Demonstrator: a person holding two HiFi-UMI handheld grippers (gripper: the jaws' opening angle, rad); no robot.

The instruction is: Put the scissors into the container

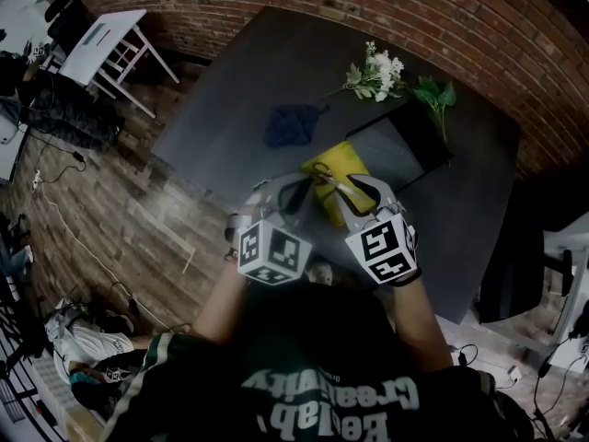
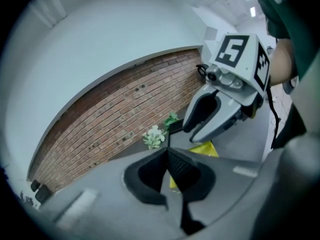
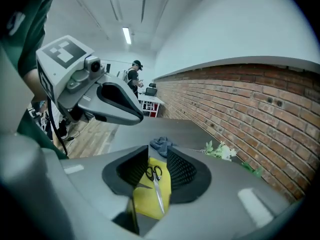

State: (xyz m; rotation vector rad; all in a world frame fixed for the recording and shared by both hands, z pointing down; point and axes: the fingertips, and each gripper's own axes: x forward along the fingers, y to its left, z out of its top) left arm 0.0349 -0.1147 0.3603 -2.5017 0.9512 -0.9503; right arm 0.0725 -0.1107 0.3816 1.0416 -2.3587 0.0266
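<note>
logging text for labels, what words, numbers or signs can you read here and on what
Shirt back: two lines of white lettering, seen upside down, too warped to read surely.
Left marker cube, right marker cube: black and white square patterns, no letters or numbers.
Scissors, yellow cloth, container: no print seen.

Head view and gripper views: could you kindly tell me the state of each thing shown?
scissors, blades closed, lying on the yellow pad
left gripper, shut, empty
right gripper, open, over the scissors
blue cloth, crumpled
container, no scissors in it
</note>
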